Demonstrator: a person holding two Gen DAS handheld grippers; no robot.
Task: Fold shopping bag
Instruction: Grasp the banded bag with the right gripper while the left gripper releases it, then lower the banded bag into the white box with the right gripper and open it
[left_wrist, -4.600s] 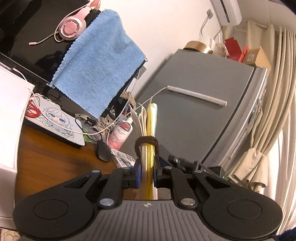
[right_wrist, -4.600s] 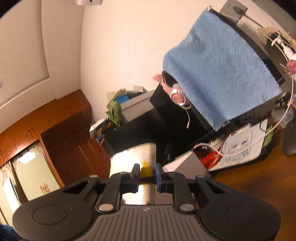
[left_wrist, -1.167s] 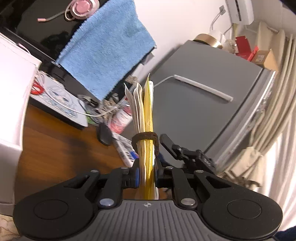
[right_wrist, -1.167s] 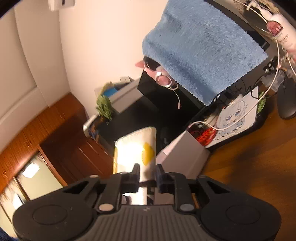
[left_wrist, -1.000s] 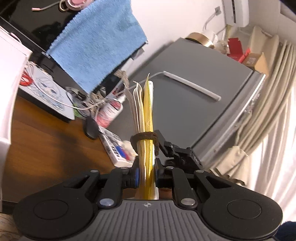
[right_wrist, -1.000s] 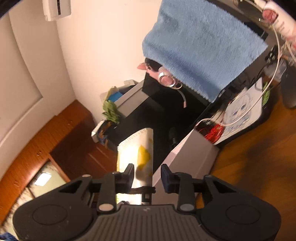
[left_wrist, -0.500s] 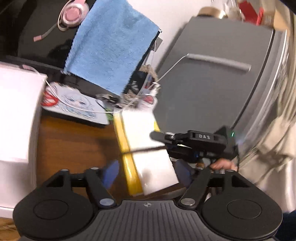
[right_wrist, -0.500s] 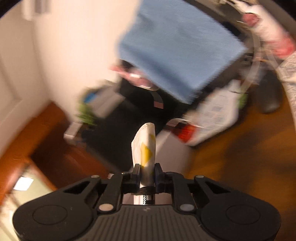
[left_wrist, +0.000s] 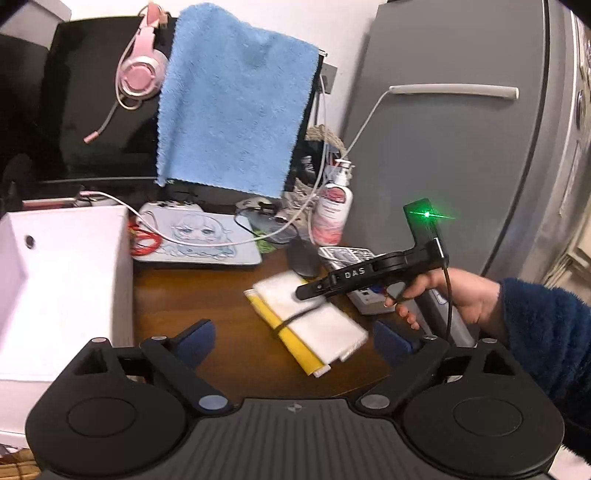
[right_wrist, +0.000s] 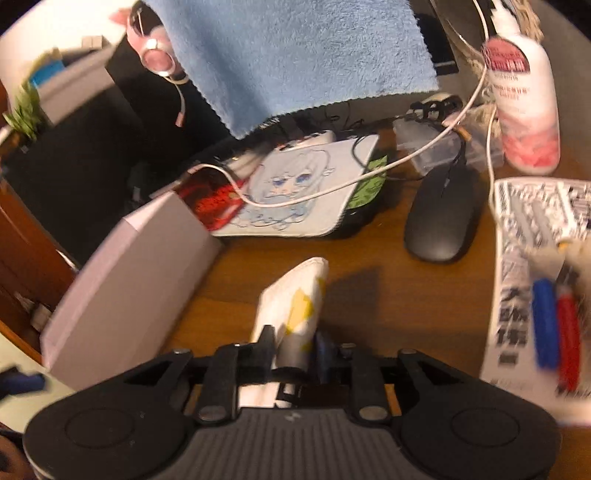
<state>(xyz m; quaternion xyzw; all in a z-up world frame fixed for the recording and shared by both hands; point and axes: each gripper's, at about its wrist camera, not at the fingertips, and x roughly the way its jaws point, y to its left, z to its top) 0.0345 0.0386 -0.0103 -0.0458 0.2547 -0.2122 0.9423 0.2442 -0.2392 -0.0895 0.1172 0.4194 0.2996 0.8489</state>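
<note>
The folded shopping bag (left_wrist: 314, 321), white with a yellow edge and a dark band around it, lies flat on the wooden desk (left_wrist: 221, 354). My left gripper (left_wrist: 293, 338) hangs open and wide just above and in front of it, touching nothing. A hand holds my right gripper (left_wrist: 306, 291), which reaches in from the right onto the bag's far end. In the right wrist view my right gripper (right_wrist: 293, 350) is shut on the bag (right_wrist: 295, 306), whose white and yellow end sticks out past the fingers.
A white box (left_wrist: 62, 280) stands at the left. Behind the bag are a black mouse (left_wrist: 303, 258), a printed mouse pad (left_wrist: 199, 236), a lotion bottle (left_wrist: 330, 214) and cables. A packet with pens (right_wrist: 535, 277) lies right. A blue towel (left_wrist: 229, 103) hangs over the monitor; a grey fridge (left_wrist: 443, 147) stands beyond.
My left gripper has let go of the bag and opened wide. The bag has gone from upright in the air to flat on the desk, still held by my right gripper.
</note>
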